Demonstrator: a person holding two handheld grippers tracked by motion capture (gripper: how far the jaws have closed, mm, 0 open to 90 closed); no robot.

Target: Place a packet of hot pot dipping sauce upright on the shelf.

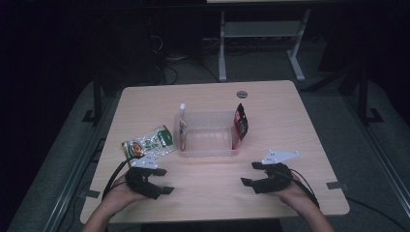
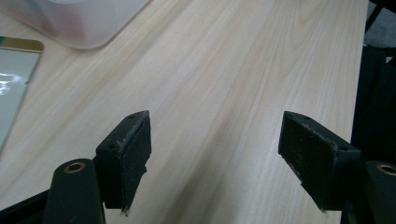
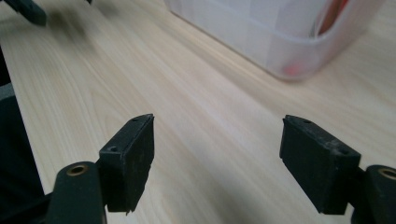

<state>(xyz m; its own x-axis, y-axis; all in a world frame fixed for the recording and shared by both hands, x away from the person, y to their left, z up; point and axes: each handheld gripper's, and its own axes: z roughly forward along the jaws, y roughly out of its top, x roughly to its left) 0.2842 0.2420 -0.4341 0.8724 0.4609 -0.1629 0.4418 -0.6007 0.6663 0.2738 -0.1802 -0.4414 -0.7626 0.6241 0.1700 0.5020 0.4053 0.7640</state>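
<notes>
My left gripper (image 1: 162,180) sits low in the bottom left of the high view, jaws spread wide with nothing but bare table (image 2: 224,93) between the pads. My right gripper (image 1: 250,173) is at the bottom right of that view, also spread and empty.

The thing closest to any of my jaws is the green snack pouch (image 1: 149,143), lying flat just above the left gripper in the high view, so near that the grey plate on the gripper seems to overlap its lower edge. Its long axis runs on a slant, from lower left up to upper right, toward the corner of the clear plastic bin (image 1: 209,152). In the left gripper view, a pale sliver of the pouch (image 2: 14,79) shows at the far left edge, off to the side of my jaws rather than between them, so the left hand would have to swing that way to take it.

Beyond the pouch stands the bin, in the middle of the high view. A white pouch (image 1: 182,124) stands upright at its left wall and a dark red packet (image 1: 241,123) leans at its right wall; whether each is fully inside I can't quite tell in this dim picture. In the right gripper view the bin's corner (image 3: 289,51) lies at upper right, ahead of my right jaws.
</notes>
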